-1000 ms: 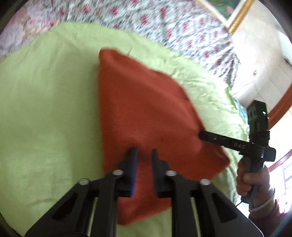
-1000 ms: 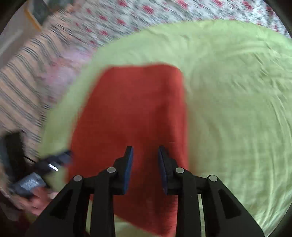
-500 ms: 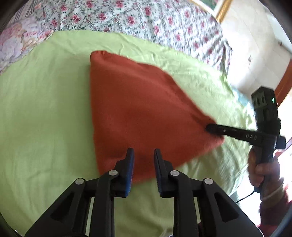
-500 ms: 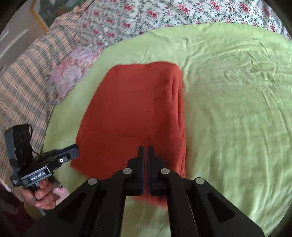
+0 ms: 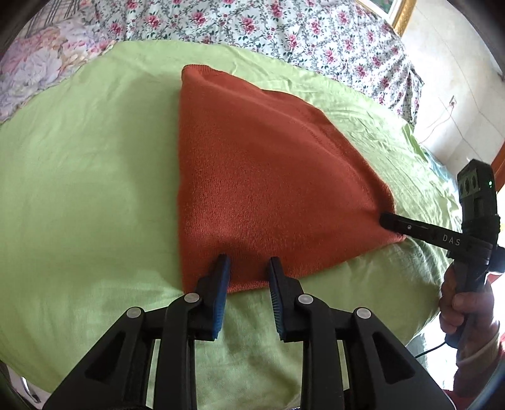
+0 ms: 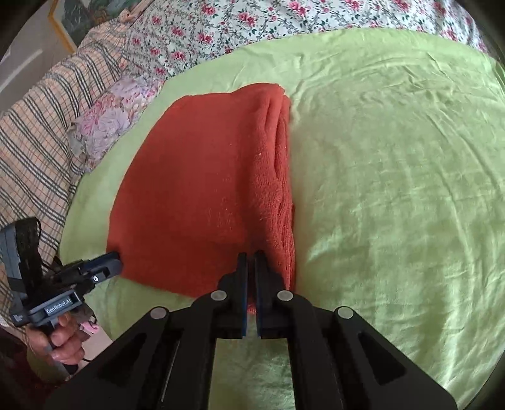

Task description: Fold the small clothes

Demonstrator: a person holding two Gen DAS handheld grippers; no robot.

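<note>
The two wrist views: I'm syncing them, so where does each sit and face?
Left wrist: on the left hand-held gripper, jaws open at the orange garment's near edge; right hand visible.
Right wrist: on the right hand-held gripper, shut on the garment's near corner; left hand visible.
Shared: garment, green sheet.

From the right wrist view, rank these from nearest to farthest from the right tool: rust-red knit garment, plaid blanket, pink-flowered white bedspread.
1. Rust-red knit garment: pinched in the right tool, straight ahead.
2. Plaid blanket: off to the left, past the green sheet's edge.
3. Pink-flowered white bedspread: far side, beyond the sheet.
</note>
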